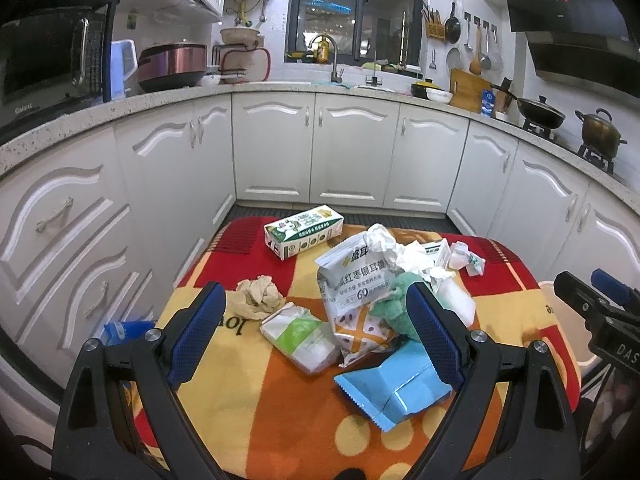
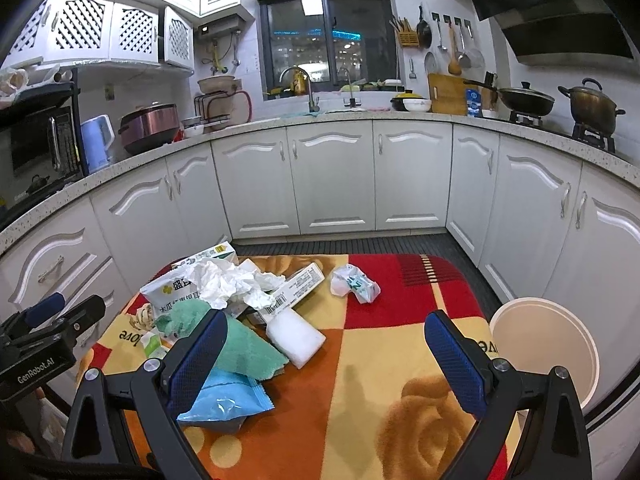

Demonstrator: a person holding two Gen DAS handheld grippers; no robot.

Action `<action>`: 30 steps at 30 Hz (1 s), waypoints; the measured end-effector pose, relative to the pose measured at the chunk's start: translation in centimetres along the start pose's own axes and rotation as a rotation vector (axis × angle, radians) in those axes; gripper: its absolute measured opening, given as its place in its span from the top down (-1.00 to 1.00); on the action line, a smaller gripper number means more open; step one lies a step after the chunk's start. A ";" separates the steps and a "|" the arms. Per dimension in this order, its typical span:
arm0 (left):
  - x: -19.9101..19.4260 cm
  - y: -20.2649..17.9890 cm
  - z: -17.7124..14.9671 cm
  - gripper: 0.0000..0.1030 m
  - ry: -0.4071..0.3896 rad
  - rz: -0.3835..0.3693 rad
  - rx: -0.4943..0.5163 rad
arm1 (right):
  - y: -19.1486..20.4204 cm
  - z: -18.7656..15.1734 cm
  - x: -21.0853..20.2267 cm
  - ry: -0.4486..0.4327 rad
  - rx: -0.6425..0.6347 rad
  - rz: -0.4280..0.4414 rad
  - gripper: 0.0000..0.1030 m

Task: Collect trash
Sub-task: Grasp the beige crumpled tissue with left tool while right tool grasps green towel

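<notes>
The blanket (image 2: 380, 360) looked soft and fleecy; the blue pouch (image 1: 394, 390) was glossy foil, the tissue (image 2: 228, 280) crumpled paper, the green cloth (image 2: 244, 348) fuzzy, the bin (image 2: 548, 352) smooth plastic.

Right tool (image 2: 326, 354) spread wide above the blanket-covered table (image 2: 400, 344). Left of its gap: green cloth (image 2: 244, 346), blue wrapper (image 2: 232, 398), white foam block (image 2: 296, 340). White bin (image 2: 548, 352) right of table.

1. We see a soft blanket (image 2: 400, 320) patterned in red, yellow and orange blocks with pale dots.
2. A torn foil wrapper (image 1: 394, 394) is light blue.
3. A rumpled cloth (image 2: 244, 350) is green.
4. We note a round bin (image 2: 548, 344) in cream.
</notes>
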State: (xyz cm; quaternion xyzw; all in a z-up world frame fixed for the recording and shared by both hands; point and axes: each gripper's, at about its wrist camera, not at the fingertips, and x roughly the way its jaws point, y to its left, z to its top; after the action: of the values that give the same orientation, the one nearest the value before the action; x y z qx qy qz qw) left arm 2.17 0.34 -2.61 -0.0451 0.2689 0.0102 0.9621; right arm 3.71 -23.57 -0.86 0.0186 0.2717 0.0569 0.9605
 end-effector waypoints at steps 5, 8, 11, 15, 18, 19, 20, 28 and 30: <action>0.6 1.5 -0.8 -0.76 0.060 -0.034 0.014 | -0.2 -0.4 0.6 0.031 -0.028 0.017 -0.91; 1.3 2.5 -1.6 -0.76 0.109 -0.041 0.021 | -0.4 -0.8 1.4 0.069 -0.030 0.066 -0.90; 2.2 3.6 -2.1 -0.76 0.147 -0.063 0.004 | 0.0 -1.2 2.3 0.103 -0.043 0.105 -0.90; 3.9 5.0 -2.3 -0.76 0.202 -0.049 -0.001 | 1.1 -1.6 3.8 0.153 -0.083 0.189 -0.90; 5.7 6.3 -1.7 -0.76 0.233 -0.036 -0.005 | 2.2 -1.8 5.0 0.168 -0.129 0.236 -0.90; 6.5 6.8 -1.4 -0.76 0.248 -0.040 -0.012 | 2.6 -1.8 5.4 0.169 -0.148 0.251 -0.90; 7.4 7.3 -1.2 -0.76 0.262 -0.046 -0.020 | 2.9 -1.7 5.7 0.174 -0.165 0.264 -0.90; 13.7 8.2 0.0 -0.76 0.322 -0.041 0.093 | 5.7 -1.3 10.6 0.247 -0.287 0.399 -0.77; 15.3 8.3 0.3 -0.76 0.340 -0.042 0.125 | 6.1 -1.4 11.7 0.274 -0.309 0.426 -0.74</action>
State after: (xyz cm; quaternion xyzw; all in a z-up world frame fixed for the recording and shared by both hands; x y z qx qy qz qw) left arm 14.98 8.54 -10.98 0.0078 0.4269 -0.0346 0.9036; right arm 12.32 -16.06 -7.74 -0.0790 0.3769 0.2998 0.8728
